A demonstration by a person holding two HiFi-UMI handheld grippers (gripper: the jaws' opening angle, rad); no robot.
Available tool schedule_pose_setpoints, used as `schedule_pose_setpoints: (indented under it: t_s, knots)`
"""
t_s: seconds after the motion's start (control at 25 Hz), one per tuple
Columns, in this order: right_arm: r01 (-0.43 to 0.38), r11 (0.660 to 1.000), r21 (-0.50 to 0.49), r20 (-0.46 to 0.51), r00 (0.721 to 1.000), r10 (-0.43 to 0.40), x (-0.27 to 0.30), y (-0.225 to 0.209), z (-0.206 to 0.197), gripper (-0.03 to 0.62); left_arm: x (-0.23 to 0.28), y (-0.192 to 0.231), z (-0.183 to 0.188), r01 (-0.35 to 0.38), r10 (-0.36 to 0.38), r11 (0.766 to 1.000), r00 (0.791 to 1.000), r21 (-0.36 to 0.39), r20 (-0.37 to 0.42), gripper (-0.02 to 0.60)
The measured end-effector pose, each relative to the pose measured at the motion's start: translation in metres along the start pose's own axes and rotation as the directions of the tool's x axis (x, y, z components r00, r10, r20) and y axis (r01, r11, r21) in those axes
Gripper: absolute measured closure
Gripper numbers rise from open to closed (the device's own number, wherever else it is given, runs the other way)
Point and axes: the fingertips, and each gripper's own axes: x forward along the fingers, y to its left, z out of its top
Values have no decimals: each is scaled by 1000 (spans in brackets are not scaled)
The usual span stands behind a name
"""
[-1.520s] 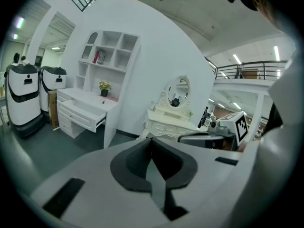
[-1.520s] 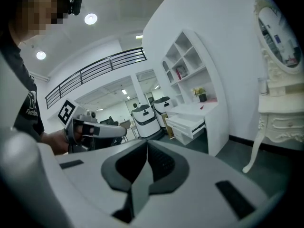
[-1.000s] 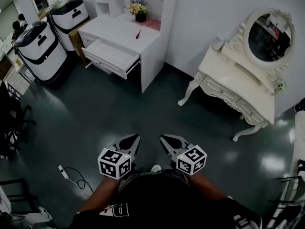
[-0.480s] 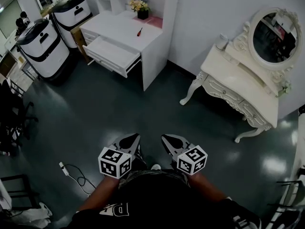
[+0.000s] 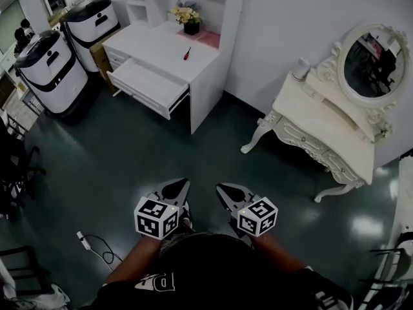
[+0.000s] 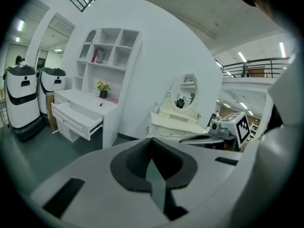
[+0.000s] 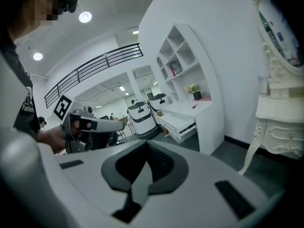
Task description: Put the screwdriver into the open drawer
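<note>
A red-handled screwdriver [image 5: 187, 53] lies on top of the white desk [image 5: 161, 44] far ahead; it is a small red mark in the left gripper view [image 6: 100, 104] and the right gripper view [image 7: 194, 106]. The desk's drawer [image 5: 147, 86] is pulled open toward me and looks empty. My left gripper [image 5: 181, 184] and right gripper [image 5: 221, 188] hang side by side over the dark floor, close to my body and far from the desk. Both are shut with nothing between the jaws [image 6: 151, 141] [image 7: 146, 144].
A cream dressing table [image 5: 322, 128] with an oval mirror stands against the wall at the right. Two white machines [image 5: 48, 63] stand left of the desk. A flower pot [image 5: 190, 24] sits at the desk's back. A cable [image 5: 97, 244] lies on the floor at my left.
The desk and dressing table have slid slightly lower in the head view as I came nearer. Both grippers kept their pose and stayed shut.
</note>
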Motion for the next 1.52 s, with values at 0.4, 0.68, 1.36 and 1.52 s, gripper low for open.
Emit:
schedule_pose_setpoints:
  t_s: [0.4,0.68,1.36,1.52]
  knots:
    - [35,999,-24,-22,999,-36,95,-31,55,585,38,94,58,36,-36,999,999,-1,14,566]
    - [67,997,-34,-23,997,-67,160,-46,85,585,56,163,88,51,-51,999,999,9,4,566]
    - [99,995,0,-71,993,-99,236,-70,104,585,80,244,104,62,-62,998,998,-27,-30,566]
    - [97,995,30,-80,992,-94,250,-86,108,585,89,254,105,51,-52,998,998,-38,-37,566]
